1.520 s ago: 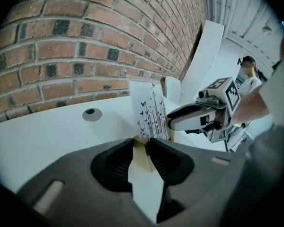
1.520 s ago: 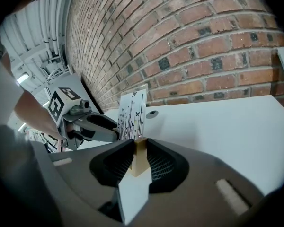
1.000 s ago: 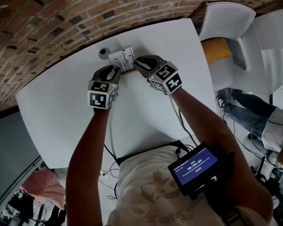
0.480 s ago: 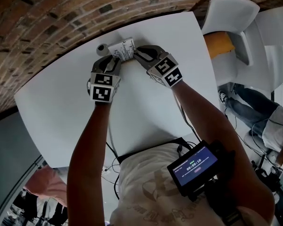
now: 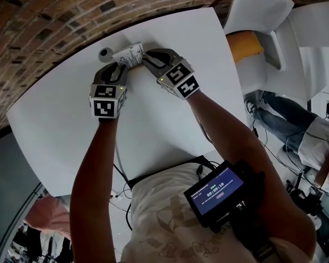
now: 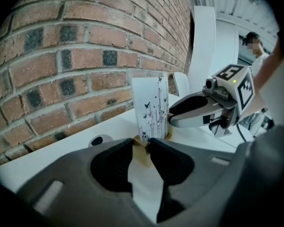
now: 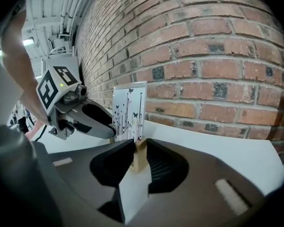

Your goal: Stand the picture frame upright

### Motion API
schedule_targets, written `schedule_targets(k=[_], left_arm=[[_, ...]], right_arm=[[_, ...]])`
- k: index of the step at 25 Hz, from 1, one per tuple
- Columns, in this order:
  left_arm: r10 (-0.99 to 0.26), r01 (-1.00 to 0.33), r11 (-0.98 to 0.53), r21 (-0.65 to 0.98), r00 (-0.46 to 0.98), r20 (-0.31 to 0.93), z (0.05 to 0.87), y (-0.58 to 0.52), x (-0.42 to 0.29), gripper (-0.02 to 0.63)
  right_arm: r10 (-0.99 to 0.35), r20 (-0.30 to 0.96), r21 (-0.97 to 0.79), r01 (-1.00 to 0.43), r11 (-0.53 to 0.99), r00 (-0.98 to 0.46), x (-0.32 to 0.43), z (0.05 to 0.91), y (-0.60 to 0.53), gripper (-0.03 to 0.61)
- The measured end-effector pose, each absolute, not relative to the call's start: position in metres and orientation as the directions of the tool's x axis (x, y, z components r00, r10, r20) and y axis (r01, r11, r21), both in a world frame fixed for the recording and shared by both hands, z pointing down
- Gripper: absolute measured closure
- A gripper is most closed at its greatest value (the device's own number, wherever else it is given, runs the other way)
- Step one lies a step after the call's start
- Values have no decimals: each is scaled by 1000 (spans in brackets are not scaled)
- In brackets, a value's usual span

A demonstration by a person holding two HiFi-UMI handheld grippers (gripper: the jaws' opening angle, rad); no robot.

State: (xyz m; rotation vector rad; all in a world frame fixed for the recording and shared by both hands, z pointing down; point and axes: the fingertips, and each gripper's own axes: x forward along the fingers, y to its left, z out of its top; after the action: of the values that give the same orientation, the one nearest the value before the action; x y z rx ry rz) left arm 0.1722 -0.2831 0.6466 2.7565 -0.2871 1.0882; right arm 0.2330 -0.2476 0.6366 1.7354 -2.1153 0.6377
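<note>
Holding picture frame (image 5: 129,54) upright at desk (image 5: 153,119) far edge | your left gripper (image 5: 123,65) and right gripper (image 5: 146,56) each clamp its wooden base (image 7: 140,154) | remaining, likely: let go, confirm it stands.

A red brick wall (image 5: 44,15) spans the top; below it a white table (image 5: 153,119) bears a round grey grommet (image 5: 105,53), upper left.

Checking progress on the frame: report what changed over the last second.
Nothing was grabbed or released. The scene only shifted in the head view as the camera moved. The left gripper and right gripper stay clamped on the picture frame at its base, frame upright.
</note>
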Motion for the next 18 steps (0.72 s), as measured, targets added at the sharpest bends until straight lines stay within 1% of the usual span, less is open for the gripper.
schedule_targets(k=[12, 18], left_arm=[[-144, -252, -966, 57, 708, 691, 649, -279, 170, 495], [-112, -296, -942, 157, 719, 686, 654, -278, 167, 494]], right_arm=[[-829, 518, -137, -977, 163, -211, 230, 640, -242, 489], [-825, 523, -146, -976, 159, -213, 231, 640, -242, 486]])
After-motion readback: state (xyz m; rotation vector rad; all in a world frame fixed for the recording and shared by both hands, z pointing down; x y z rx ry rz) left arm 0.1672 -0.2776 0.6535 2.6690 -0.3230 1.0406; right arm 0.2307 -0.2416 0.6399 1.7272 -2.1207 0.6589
